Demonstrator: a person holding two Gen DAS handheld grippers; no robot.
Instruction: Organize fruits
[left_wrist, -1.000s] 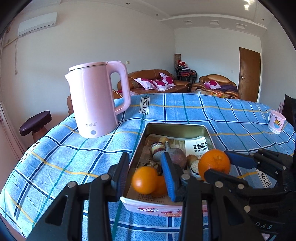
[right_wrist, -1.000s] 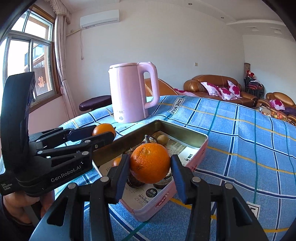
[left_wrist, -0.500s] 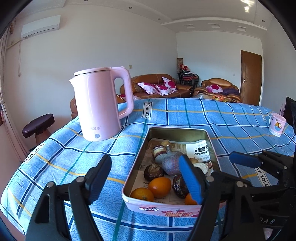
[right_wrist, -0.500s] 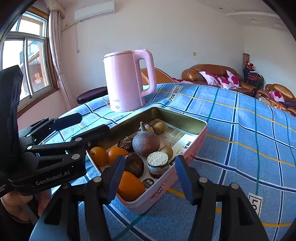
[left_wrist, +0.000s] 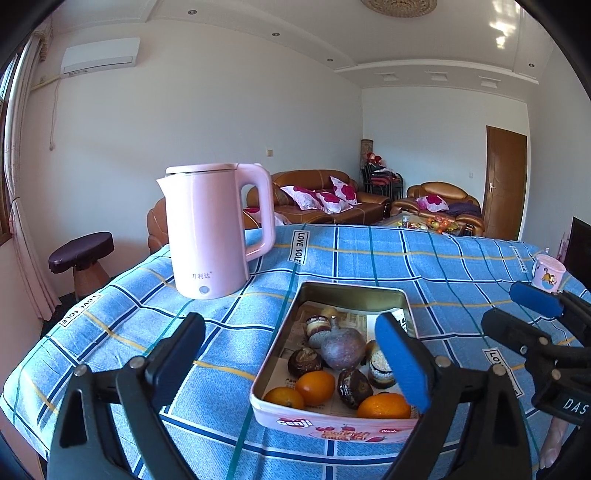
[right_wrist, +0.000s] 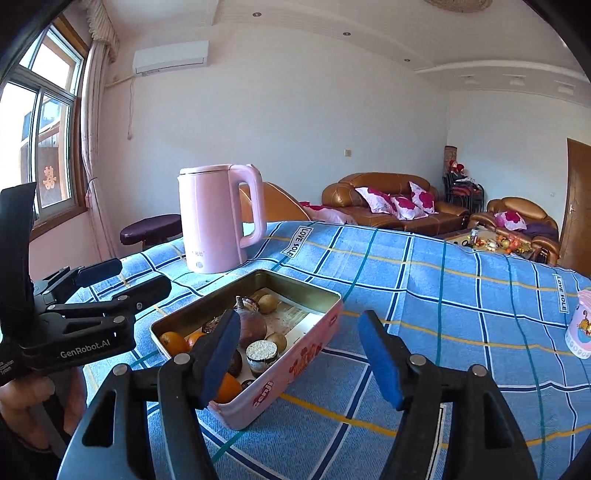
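Note:
A pink tin (left_wrist: 351, 290) lined with paper holds three oranges (left_wrist: 315, 386), a purple fruit (left_wrist: 341, 347) and several small brown and cut fruits. My left gripper (left_wrist: 291, 360) hovers at the tin's near left corner. Its jaws are opening wide and hold nothing. My right gripper (right_wrist: 301, 354) hangs over the tin (right_wrist: 295, 365) at its near right side, its jaws also opening and empty. Each gripper shows in the other's view: the right gripper (left_wrist: 517, 314) and the left gripper (right_wrist: 125, 278). An orange (right_wrist: 173, 341) lies in the tin's near end.
A pink kettle (left_wrist: 216, 236) stands on the blue checked tablecloth (left_wrist: 443, 266) beyond the tin, to the left. A small pink cup (right_wrist: 581, 325) sits at the far right. A person's hand (right_wrist: 22, 395) holds the left gripper. A stool and sofas stand behind the table.
Each gripper was shut on an orange above the tin. Both oranges now lie in the tin, and both grippers have opened and drawn back and up.

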